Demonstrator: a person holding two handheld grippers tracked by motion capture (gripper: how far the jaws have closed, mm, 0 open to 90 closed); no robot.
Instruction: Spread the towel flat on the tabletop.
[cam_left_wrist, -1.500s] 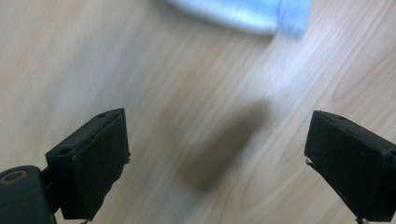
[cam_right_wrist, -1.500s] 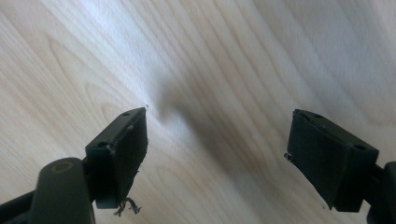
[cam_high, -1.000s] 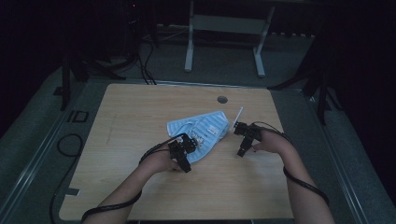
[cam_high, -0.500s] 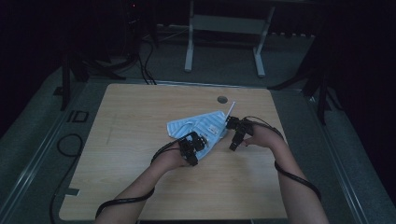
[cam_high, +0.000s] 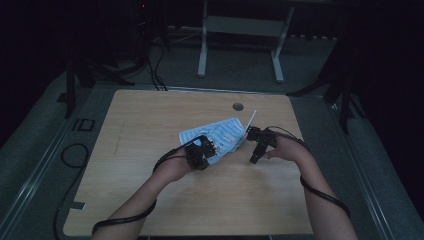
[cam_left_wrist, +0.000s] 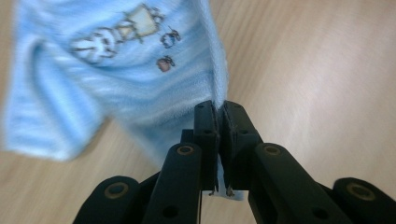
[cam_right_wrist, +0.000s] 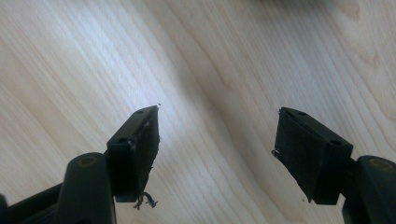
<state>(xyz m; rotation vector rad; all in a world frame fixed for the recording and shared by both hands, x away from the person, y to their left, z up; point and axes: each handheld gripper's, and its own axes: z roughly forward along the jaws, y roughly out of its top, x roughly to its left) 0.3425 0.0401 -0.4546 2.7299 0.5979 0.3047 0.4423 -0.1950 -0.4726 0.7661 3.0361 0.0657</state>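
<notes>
The left gripper (cam_left_wrist: 218, 112) stays clamped on the blue towel's (cam_left_wrist: 116, 79) edge, while the right gripper (cam_right_wrist: 217, 140), jaws apart, has closed in beside it.

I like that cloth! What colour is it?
The soft fleecy cloth is light blue with paler stripes and small cartoon pictures, clearest in the left gripper view.

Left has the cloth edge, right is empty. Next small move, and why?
Probably bring the right hand-held gripper over to the blue cloth and take a free edge. Its jaws stand open above bare table, holding nothing, while the left hand-held gripper is clamped on one hem and the cloth lies crumpled. A second grip would likely let it be spread.
</notes>
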